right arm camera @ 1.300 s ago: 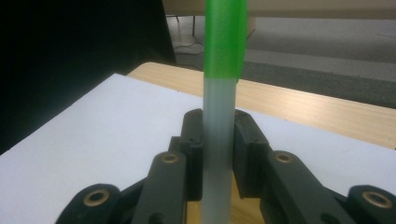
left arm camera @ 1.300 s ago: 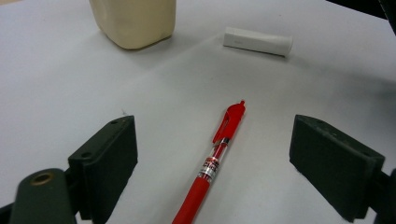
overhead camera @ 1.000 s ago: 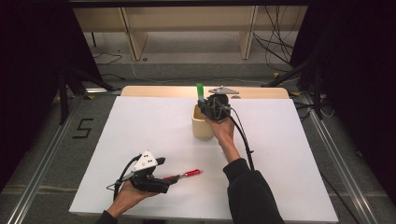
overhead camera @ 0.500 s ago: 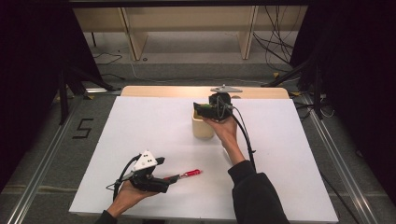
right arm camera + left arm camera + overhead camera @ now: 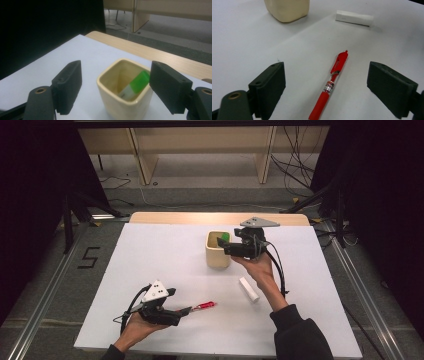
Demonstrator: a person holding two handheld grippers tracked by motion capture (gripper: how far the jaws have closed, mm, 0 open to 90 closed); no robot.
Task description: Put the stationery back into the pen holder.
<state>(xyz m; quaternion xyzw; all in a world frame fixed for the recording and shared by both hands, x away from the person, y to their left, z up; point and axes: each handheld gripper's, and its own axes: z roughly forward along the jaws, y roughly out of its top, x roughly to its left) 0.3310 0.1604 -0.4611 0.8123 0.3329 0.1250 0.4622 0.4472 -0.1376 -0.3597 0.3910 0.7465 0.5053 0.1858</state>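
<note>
On the table (image 5: 150, 270): one cup (image 5: 218, 251) holding one green-capped marker (image 5: 224, 237), one red pen (image 5: 329, 83), one white tube (image 5: 249, 289); both grippers' fingers released.

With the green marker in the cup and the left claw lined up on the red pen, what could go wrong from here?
1. The red pen lies loose between the open left claw; closing off-centre could roll it away.
2. The right claw, whose jaws have just been opening, hangs close over the cup; a careless move could tip it and spill the green marker.
3. The white tube lies near the right forearm and could get brushed.
</note>
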